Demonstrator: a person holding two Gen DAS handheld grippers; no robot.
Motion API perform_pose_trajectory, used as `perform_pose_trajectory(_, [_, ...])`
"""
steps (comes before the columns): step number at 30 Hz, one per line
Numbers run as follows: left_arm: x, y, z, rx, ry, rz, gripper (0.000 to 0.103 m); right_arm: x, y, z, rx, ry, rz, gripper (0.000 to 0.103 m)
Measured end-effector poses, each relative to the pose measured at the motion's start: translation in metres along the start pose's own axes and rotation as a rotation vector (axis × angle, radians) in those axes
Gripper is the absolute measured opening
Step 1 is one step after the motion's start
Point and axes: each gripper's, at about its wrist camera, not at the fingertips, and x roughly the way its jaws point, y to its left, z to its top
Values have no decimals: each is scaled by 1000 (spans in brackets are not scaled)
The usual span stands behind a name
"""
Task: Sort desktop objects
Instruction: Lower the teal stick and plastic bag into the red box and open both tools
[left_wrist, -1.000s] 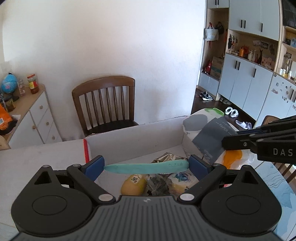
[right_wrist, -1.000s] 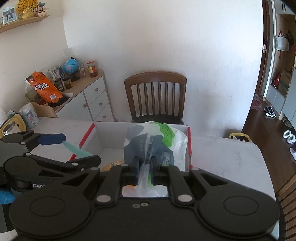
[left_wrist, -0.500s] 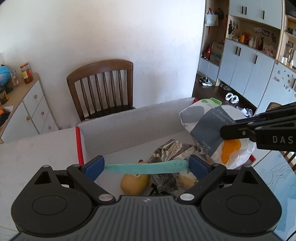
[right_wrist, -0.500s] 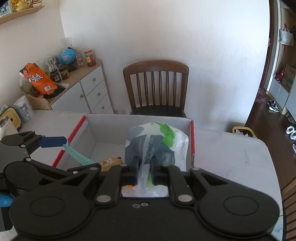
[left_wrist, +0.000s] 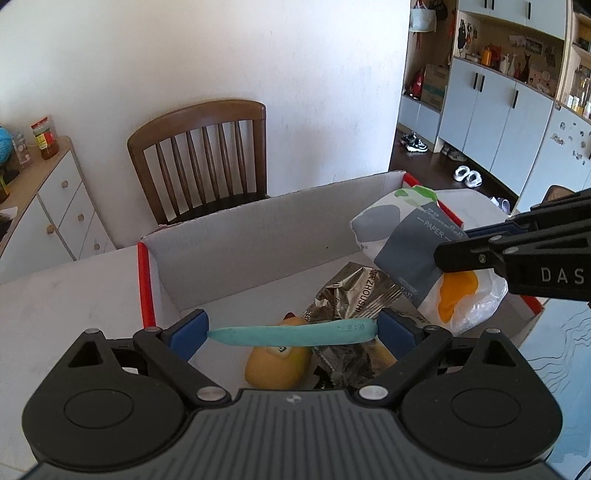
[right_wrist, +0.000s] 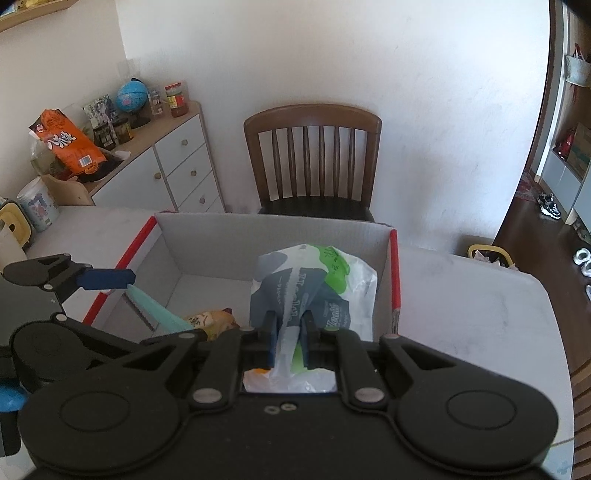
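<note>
Teal stick (left_wrist: 291, 333) spans crosswise between the left gripper (left_wrist: 291, 334) fingers, clamped endwise; right gripper (right_wrist: 288, 338) pinches the tissue pack (right_wrist: 314, 291) over the box (right_wrist: 273, 236).

Right gripper (right_wrist: 288, 341): both fingers pinched on the tissue pack (right_wrist: 314, 288), held over the box.
Box (right_wrist: 273, 236): open cardboard, red-edged, on the white table (right_wrist: 461, 295).
Left gripper (right_wrist: 122, 306): at left, a teal tool (right_wrist: 155, 306) spanning its fingers.
Box contents: yellow item (right_wrist: 214, 319).
Background: wooden chair (right_wrist: 314, 155); sideboard (right_wrist: 177, 162) with globe (right_wrist: 130, 94).
</note>
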Motion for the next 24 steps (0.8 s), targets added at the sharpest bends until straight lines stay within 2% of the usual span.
perform_pose_trajectory(15, [28,-1,-2,8,63,-18,98,33,-7,-8,35,65,0,12])
perform_pose_trajectory(24, [44,6,-1,-9,149,-63,98,36,-11,-13,47,68,5,15])
